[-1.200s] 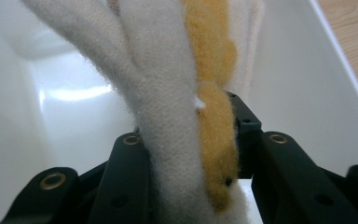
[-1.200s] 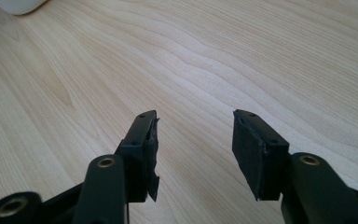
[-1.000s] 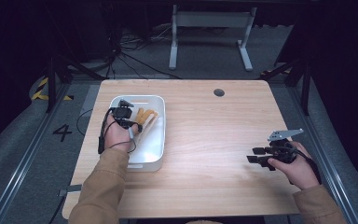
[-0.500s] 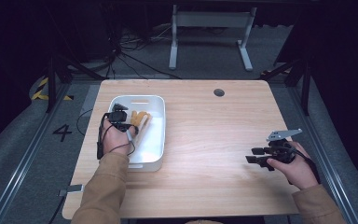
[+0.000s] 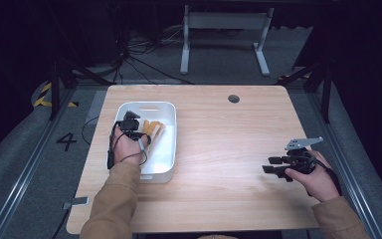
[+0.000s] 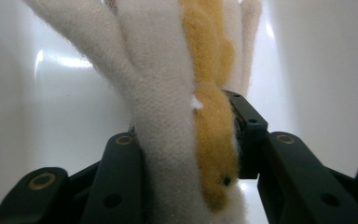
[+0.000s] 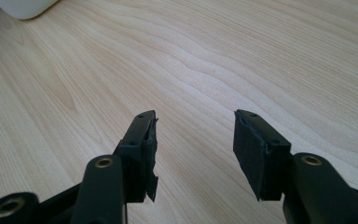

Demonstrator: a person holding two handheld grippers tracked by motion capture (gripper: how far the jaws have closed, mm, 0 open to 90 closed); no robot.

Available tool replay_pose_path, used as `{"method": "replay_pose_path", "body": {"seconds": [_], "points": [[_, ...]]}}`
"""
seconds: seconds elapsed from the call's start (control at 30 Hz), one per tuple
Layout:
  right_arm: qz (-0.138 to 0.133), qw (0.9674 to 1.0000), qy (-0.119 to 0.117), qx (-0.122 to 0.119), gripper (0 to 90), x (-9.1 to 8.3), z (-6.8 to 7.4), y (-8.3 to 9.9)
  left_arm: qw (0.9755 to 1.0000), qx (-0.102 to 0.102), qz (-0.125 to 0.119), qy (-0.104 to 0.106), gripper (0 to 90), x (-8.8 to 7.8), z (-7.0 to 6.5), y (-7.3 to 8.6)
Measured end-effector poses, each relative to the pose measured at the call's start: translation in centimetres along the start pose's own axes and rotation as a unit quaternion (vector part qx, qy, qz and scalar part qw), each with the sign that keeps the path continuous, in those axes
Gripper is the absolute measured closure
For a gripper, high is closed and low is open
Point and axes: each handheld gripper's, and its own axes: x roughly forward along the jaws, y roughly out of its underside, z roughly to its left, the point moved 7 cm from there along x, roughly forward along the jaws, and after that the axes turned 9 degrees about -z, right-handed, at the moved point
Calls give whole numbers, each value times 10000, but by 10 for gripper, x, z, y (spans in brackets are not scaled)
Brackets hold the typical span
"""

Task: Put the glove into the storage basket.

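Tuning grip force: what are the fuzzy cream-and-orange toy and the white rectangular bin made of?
Fuzzy cream-and-orange toy: looks like plush or fleece fabric, matte, with a visible nap and fibres, bulging between the left gripper jaws. White rectangular bin: probably moulded plastic, smooth and glossy, with soft light reflections on its inner walls.

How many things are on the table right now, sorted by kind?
White bin: 1
Cream and orange plush toy, lying in the bin: 1
Grippers, left gripper and right gripper: 2
Total: 4
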Motion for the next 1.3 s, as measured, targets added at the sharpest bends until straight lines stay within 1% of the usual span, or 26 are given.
{"method": "replay_pose_path", "body": {"seconds": [0.03,0.07,0.1,0.13,0.17,0.23,0.3,0.4,0.57,0.6,0.63,0.77,0.83,0.87,0.9,0.93,0.97,1.0,1.03,1.07,1.13,1.17,1.2,1.23,1.27,1.3], "points": [[-2,10000,5,-3,498,0,0,0,10000,78,31,-45,564,2,0,1],[-6,10000,3,-1,497,0,0,0,9997,207,78,-76,487,4,0,3],[6,10000,4,-1,498,0,0,0,9992,361,106,-97,388,7,-1,5],[32,10000,18,-9,498,0,0,0,9988,457,119,-131,311,10,-2,6],[49,10000,16,8,498,1,0,1,9982,558,173,-148,283,10,-2,7],[61,10000,5,9,497,1,1,1,9974,650,238,-206,233,11,-1,9],[37,10000,-4,4,495,1,1,0,9971,711,186,-218,223,10,-1,7],[33,10000,2,-4,494,1,1,0,9959,872,40,-251,193,3,-3,3],[44,10000,-26,-13,492,2,2,-1,9942,1010,-214,-292,180,-16,-6,-6],[36,10000,-31,-16,492,2,2,-1,9935,1060,-308,-293,180,-21,-7,-9],[33,10000,-26,-18,492,2,2,-1,9932,1080,-332,-289,176,-24,-8,-9],[33,10000,-23,-18,492,3,2,-2,9905,1254,-518,-227,180,-42,-15,-12],[27,10000,-20,-39,492,4,2,-2,9877,1409,-663,-152,184,-55,-25,-10],[37,10000,-14,-47,492,4,2,-2,9855,1536,-720,-74,185,-61,-31,-8],[35,10000,-23,-50,493,4,3,-2,9823,1687,-813,37,185,-68,-40,-6],[27,10000,-15,-76,493,5,3,-2,9799,1779,-889,178,188,-75,-50,-2],[42,10000,-23,-81,492,5,3,-1,9769,1892,-935,340,193,-81,-60,3],[52,10000,-20,-73,492,5,3,-1,9731,2015,-989,526,195,-87,-70,9],[68,10000,-16,-69,492,6,3,0,9686,2131,-1046,744,197,-92,-81,16],[75,9999,-2,-80,490,6,2,0,9654,2206,-1070,893,210,-96,-89,22],[77,9999,-8,-79,487,7,2,1,9553,2473,-1031,1247,226,-100,-111,41],[91,9999,-3,-63,486,7,1,2,9527,2529,-974,1373,234,-100,-118,48],[96,9999,7,-53,486,7,1,3,9491,2580,-947,1539,244,-98,-127,57],[99,9999,1,-42,484,8,1,3,9446,2629,-939,1727,247,-96,-137,67],[96,9999,1,-44,484,8,0,4,9405,2721,-894,1829,247,-94,-141,72],[98,9999,1,-38,483,8,0,4,9341,2835,-840,2002,247,-89,-149,81]]}}
